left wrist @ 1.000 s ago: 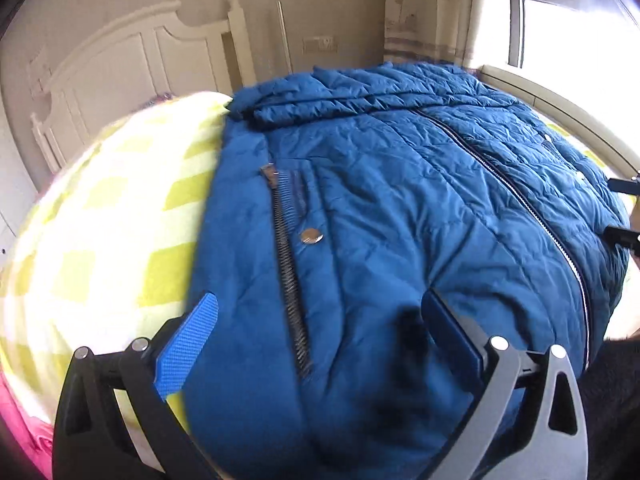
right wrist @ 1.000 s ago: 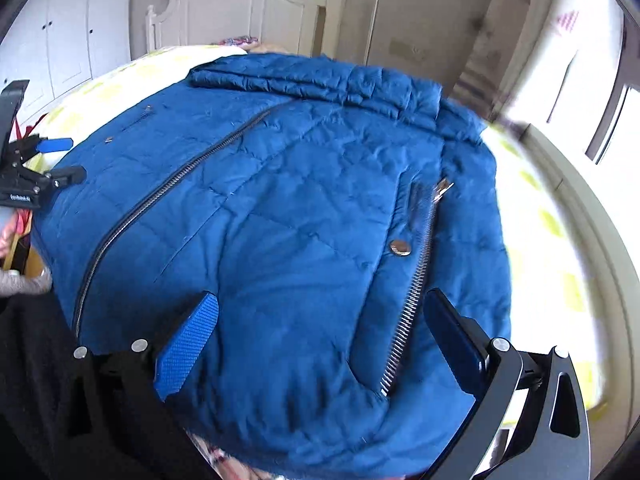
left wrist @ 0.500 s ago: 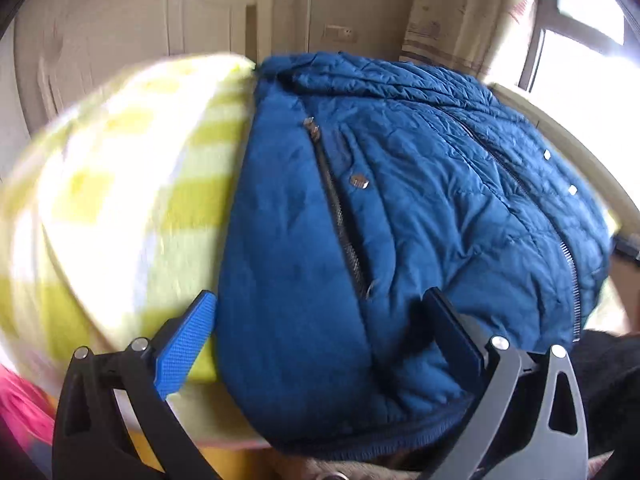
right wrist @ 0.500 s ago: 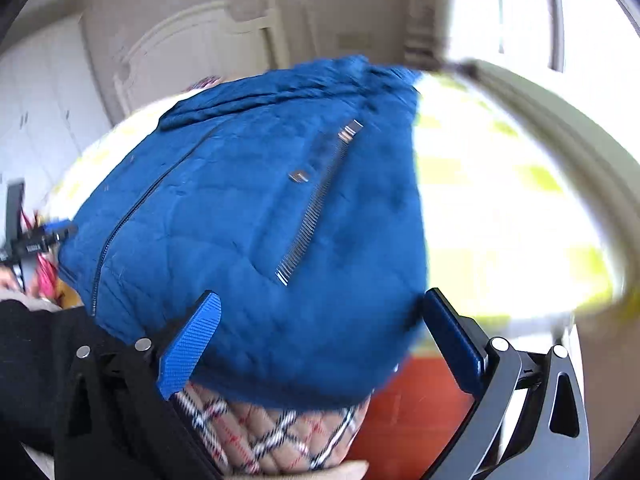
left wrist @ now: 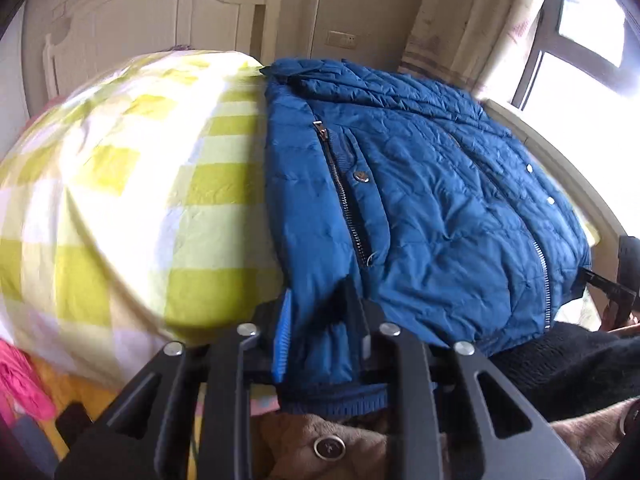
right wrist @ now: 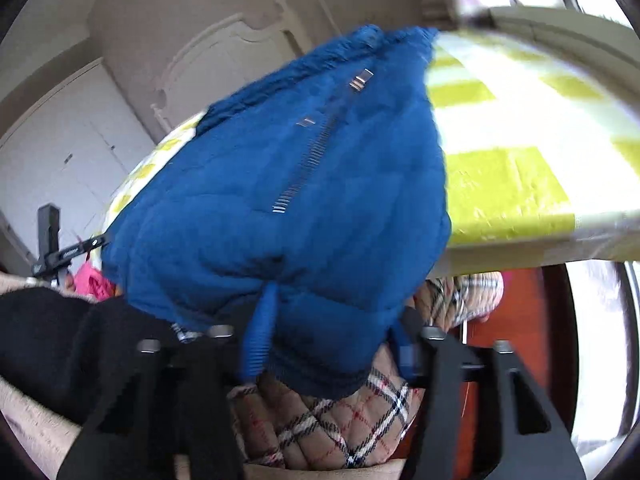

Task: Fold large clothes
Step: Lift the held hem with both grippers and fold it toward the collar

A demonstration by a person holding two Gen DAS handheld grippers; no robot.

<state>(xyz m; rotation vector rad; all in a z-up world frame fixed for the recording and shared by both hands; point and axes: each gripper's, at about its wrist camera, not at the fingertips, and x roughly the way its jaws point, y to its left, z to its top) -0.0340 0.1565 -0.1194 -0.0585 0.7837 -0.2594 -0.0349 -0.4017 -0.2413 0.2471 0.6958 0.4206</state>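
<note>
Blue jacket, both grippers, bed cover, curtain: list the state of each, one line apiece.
Blue jacket: zipped, spread flat on the bed, hem hanging over the near edge.
Left gripper: jaws closing, hem corner pinched between them.
Right gripper: jaws closing, the other hem corner between them.
Bed cover: spread smooth under the jacket.
Curtain: drawn aside from the window.

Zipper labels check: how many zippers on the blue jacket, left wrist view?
2: pocket zipper left on the jacket, front zipper toward its right hem. More may be hidden.
</note>
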